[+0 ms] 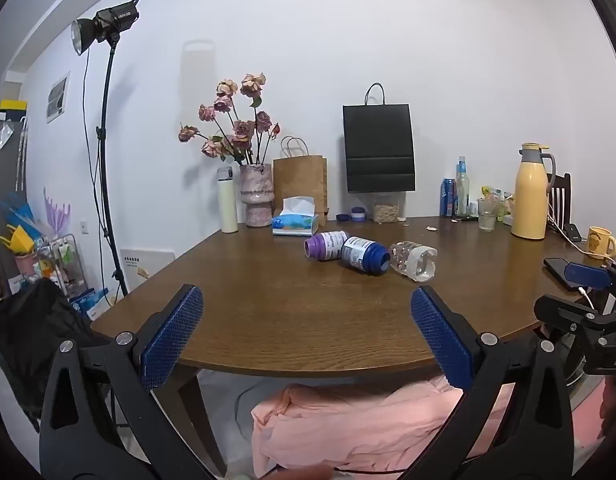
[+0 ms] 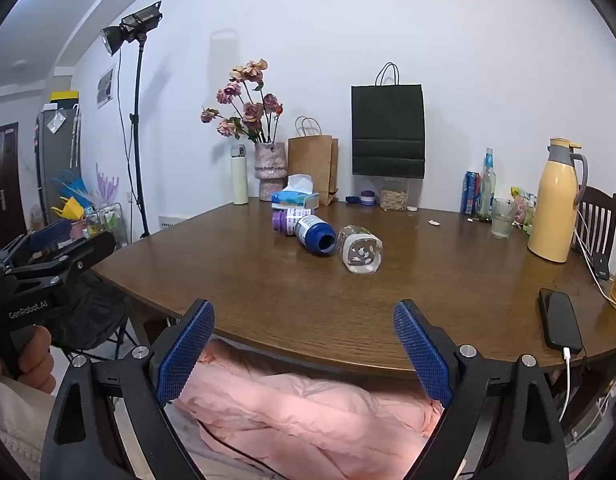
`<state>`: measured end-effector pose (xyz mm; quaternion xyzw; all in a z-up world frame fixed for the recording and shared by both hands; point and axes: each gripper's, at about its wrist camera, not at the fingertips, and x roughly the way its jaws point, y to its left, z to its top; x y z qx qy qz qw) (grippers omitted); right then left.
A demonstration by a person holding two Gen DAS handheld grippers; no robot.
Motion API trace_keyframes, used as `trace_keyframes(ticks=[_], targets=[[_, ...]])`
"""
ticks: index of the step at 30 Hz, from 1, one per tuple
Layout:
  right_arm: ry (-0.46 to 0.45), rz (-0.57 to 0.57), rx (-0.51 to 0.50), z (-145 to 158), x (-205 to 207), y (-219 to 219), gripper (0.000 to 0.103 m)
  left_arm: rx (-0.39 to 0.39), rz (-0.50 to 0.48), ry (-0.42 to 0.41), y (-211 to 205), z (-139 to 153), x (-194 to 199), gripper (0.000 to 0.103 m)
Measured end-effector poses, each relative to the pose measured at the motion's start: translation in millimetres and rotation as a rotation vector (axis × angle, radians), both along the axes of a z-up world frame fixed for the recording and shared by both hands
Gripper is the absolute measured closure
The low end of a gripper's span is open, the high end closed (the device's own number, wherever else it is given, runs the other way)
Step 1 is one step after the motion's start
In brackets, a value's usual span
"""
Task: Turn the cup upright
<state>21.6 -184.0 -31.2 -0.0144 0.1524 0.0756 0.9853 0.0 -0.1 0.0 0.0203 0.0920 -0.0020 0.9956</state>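
- The wooden table (image 2: 268, 304) carries everything.
- Left gripper (image 1: 307, 320) and right gripper (image 2: 304, 332) are both wide and empty at the near edge, probably before approaching.
- The clear cup (image 2: 359, 250) lies sideways mid-table, touching a blue bottle (image 2: 313, 234).

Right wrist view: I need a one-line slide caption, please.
Open right gripper at table edge, facing a clear cup lying beside two toppled bottles.

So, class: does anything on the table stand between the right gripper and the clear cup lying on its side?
Nothing visible does. Bare table lies between the open right gripper and the cup. The blue bottle lies just left of the cup, off the direct line.
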Motion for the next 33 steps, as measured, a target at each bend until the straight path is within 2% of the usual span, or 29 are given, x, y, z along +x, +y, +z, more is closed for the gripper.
trace_keyframes(ticks=[13, 16, 26, 33], targets=[[-0.007, 0.004, -0.004, -1, 0, 0, 0.008, 0.005, 0.01, -0.017, -5, 3, 1, 0.0], [-0.009, 0.005, -0.002, 8, 2, -6, 0.008, 0.006, 0.006, -0.021, -2, 3, -1, 0.0], [-0.005, 0.005, -0.022, 5, 1, 2, 0.008, 0.009, 0.005, -0.024, -4, 4, -1, 0.0], [0.01, 0.003, 0.002, 3, 4, -3, 0.008, 0.011, 0.004, -0.025, -5, 4, 0, 0.0]])
